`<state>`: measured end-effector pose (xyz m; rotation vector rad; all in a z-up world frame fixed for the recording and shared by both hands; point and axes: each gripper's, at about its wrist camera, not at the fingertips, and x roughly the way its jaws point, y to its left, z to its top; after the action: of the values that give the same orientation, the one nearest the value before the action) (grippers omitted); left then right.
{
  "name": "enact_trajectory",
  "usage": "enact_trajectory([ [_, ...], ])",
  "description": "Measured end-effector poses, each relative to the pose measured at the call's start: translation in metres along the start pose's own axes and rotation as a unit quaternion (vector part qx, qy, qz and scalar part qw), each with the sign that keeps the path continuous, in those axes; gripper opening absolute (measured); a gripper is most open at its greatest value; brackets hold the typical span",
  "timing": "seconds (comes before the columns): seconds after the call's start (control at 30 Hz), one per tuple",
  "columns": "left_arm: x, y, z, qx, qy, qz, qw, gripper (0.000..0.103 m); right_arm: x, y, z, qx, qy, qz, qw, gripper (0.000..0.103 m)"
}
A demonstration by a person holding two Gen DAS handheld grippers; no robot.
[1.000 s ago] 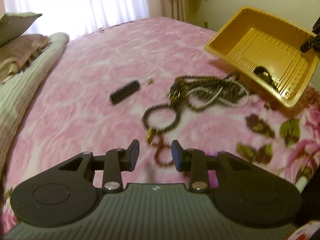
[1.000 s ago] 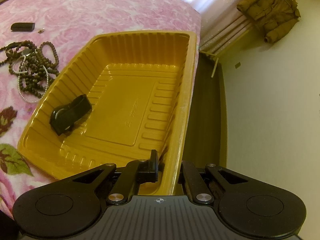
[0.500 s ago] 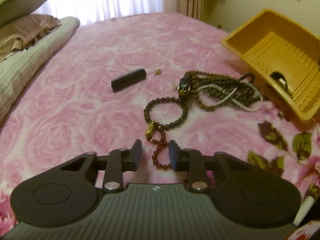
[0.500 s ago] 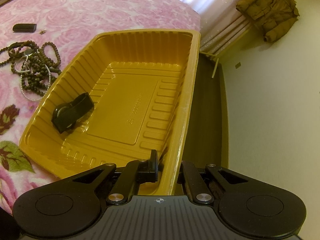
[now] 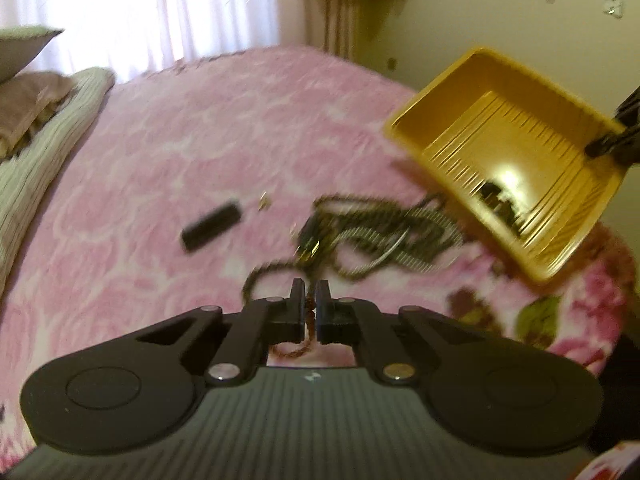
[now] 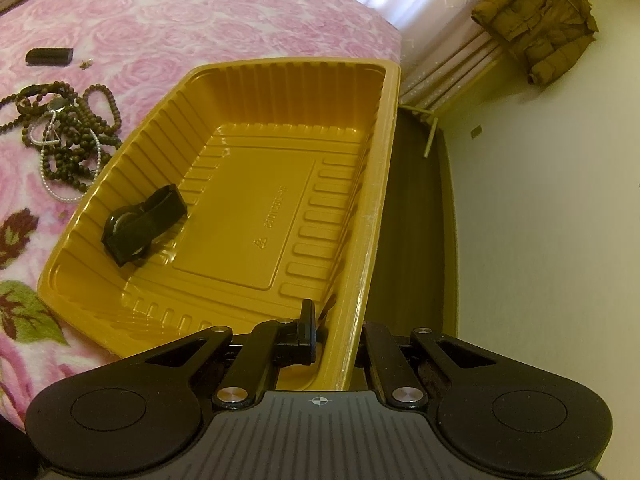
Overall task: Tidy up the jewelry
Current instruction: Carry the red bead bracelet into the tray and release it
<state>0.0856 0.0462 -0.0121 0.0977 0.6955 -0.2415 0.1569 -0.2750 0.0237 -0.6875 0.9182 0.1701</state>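
I am pinching the reddish bead bracelet (image 5: 298, 346) in my left gripper (image 5: 310, 300), whose jaws have just been closing on it above the pink bedspread (image 5: 160, 152). My right gripper (image 6: 334, 336) is clamping the rim of the yellow tray (image 6: 248, 216), tilted up off the bed. Only the black watch (image 6: 142, 224) is lying inside; the tangled necklaces (image 6: 64, 128), black bar (image 6: 49, 56) and small earring (image 6: 85, 64) are waiting outside.

blur: bead tangle (image 5: 376, 236) smeared | hidden: right gripper (image 6: 336, 332) outer finger behind tray (image 6: 360, 280) wall
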Motion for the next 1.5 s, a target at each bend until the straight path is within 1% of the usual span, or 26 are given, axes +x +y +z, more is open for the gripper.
enact_trajectory([
  [0.17,-0.009,-0.022,0.036,0.015,-0.028,-0.04,0.9987,0.004,0.0,-0.001,0.001,0.001,-0.001,0.002,1.0,0.004],
  [0.27,-0.009,-0.041,0.056,0.023,-0.042,-0.071,0.9963,0.004,-0.001,-0.002,0.001,0.001,-0.003,0.003,1.0,0.004],
  [0.47,0.002,-0.082,0.092,0.043,-0.053,-0.127,0.9895,0.004,0.0,-0.003,0.0,0.002,-0.004,0.005,1.0,0.004],
  [0.6,0.015,-0.107,0.108,0.049,-0.048,-0.165,0.9839,0.004,0.0,-0.003,0.001,0.002,-0.005,0.006,1.0,0.004],
  [0.67,0.023,-0.119,0.11,0.053,-0.04,-0.179,0.9815,0.004,0.0,-0.003,0.001,0.001,-0.006,0.006,1.0,0.004],
  [0.83,0.043,-0.145,0.103,0.061,-0.01,-0.207,0.9764,0.004,0.001,-0.004,0.002,0.001,-0.008,0.006,1.0,0.005],
  [1.07,0.061,-0.162,0.088,0.072,0.018,-0.215,0.9738,0.004,0.001,-0.007,-0.001,0.005,-0.009,0.009,1.0,0.004],
  [1.17,0.064,-0.165,0.086,0.078,0.024,-0.213,0.9736,0.004,0.002,-0.007,0.0,0.006,-0.01,0.009,1.0,0.004],
  [1.23,0.064,-0.163,0.086,0.071,0.023,-0.212,0.9744,0.005,0.001,-0.007,-0.001,0.006,-0.011,0.009,1.0,0.004],
  [1.27,0.063,-0.16,0.086,0.067,0.021,-0.212,0.9746,0.008,0.001,-0.007,-0.001,0.006,-0.011,0.009,1.0,0.004],
  [1.3,0.062,-0.158,0.086,0.065,0.02,-0.21,0.9753,0.01,0.001,-0.007,-0.001,0.006,-0.011,0.009,1.0,0.004],
  [1.4,0.057,-0.143,0.085,0.052,0.01,-0.197,0.979,0.011,0.001,-0.007,-0.001,0.007,-0.011,0.009,1.0,0.004],
  [1.47,0.05,-0.128,0.081,0.042,0.002,-0.179,0.983,0.013,0.001,-0.006,-0.002,0.007,-0.012,0.009,1.0,0.004],
  [1.5,0.045,-0.118,0.077,0.036,-0.005,-0.163,0.986,0.013,0.001,-0.006,-0.002,0.007,-0.012,0.009,1.0,0.004],
])
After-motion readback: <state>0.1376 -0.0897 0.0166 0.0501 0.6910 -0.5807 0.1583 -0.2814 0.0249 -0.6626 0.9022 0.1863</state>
